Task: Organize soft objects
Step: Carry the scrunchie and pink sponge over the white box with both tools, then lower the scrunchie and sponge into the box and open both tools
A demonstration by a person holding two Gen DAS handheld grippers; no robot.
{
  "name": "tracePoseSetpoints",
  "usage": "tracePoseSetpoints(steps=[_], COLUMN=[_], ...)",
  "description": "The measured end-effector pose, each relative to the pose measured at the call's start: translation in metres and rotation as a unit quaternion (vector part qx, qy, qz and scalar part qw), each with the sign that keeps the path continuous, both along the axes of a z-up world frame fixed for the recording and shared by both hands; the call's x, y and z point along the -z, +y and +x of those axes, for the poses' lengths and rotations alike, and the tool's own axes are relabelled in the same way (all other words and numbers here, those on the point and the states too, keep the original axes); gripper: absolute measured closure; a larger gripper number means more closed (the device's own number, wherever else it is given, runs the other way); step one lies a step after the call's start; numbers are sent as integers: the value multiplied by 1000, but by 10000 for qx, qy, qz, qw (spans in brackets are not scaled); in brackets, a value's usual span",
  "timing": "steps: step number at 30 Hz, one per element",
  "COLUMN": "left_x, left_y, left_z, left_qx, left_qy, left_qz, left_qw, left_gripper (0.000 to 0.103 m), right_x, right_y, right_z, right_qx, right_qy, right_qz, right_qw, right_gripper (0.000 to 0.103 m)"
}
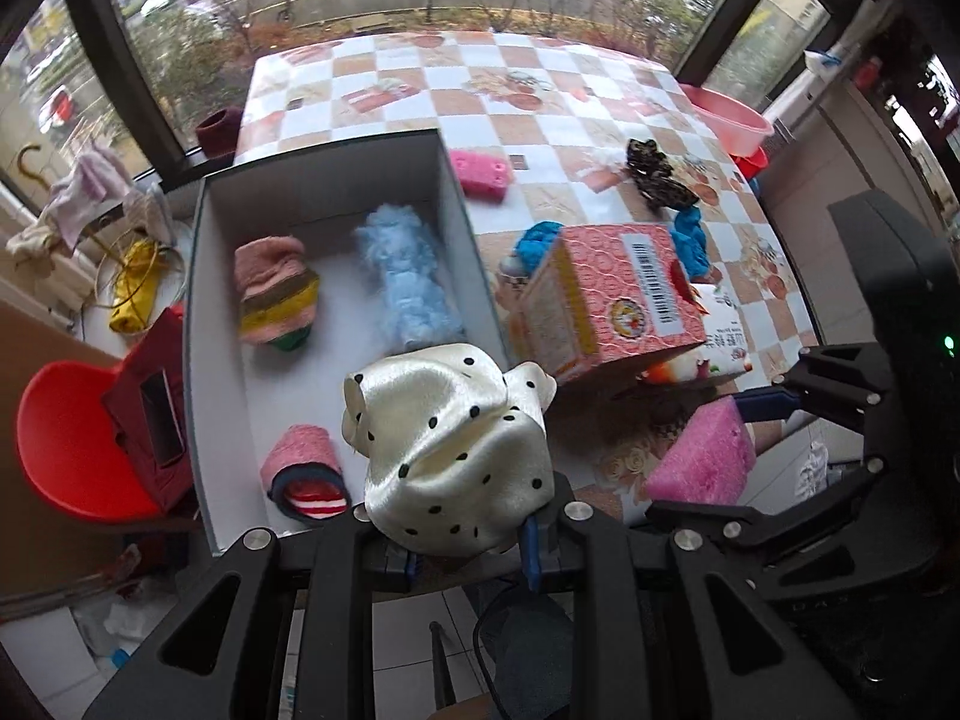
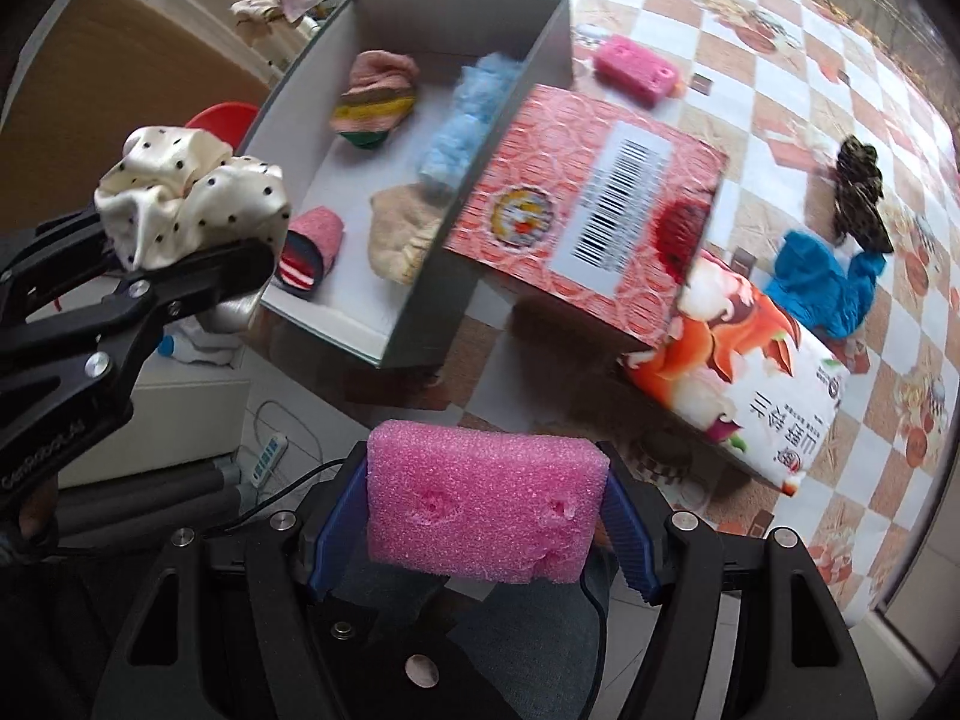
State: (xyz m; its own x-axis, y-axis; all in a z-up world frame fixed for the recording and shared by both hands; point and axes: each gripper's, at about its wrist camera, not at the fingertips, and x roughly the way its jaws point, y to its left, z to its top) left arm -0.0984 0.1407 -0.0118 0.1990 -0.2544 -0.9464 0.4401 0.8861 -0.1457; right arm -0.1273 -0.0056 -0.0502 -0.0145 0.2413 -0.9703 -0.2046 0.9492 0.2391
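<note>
My left gripper [image 1: 471,531] is shut on a cream polka-dot scrunchie [image 1: 456,444] and holds it above the near edge of the white open box [image 1: 462,204]; it also shows in the right wrist view [image 2: 186,204]. My right gripper [image 2: 486,528] is shut on a pink foam sponge [image 2: 480,510], held off the table's near edge; it shows in the left wrist view [image 1: 705,456]. The box holds a striped pink sock [image 1: 276,294], a fluffy light-blue piece [image 1: 408,282], a rolled pink sock [image 1: 306,474] and a beige sock [image 2: 399,234].
On the checkered table [image 1: 540,78] lie a second pink sponge [image 1: 480,171], a leopard scrunchie [image 1: 657,174], a blue cloth [image 2: 822,282], a pink carton [image 1: 618,294] leaning on a snack bag [image 2: 750,372]. A red chair [image 1: 66,438] and a pink basin [image 1: 729,117] stand beside the table.
</note>
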Motion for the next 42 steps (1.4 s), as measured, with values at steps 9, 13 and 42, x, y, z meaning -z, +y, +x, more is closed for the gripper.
tracePoseSetpoints(steps=[9,13,42], left_x=[8,9,18], left_y=[48,58,61], left_z=[15,20,44], left_qx=[-910,-1113,-1222], left_qy=[14,12,118], left_qz=[-29,-44,-46], left_qw=[9958,9938,9924], left_gripper=[77,77,77], right_x=[-24,-32,-27], right_y=[49,63,66], right_z=[28,42,84], right_qx=[-603,-703,-302], right_qy=[-266,-373,-225], right_qz=[87,106,161], right_qw=[9978,9968,9992], right_gripper=[31,31,31])
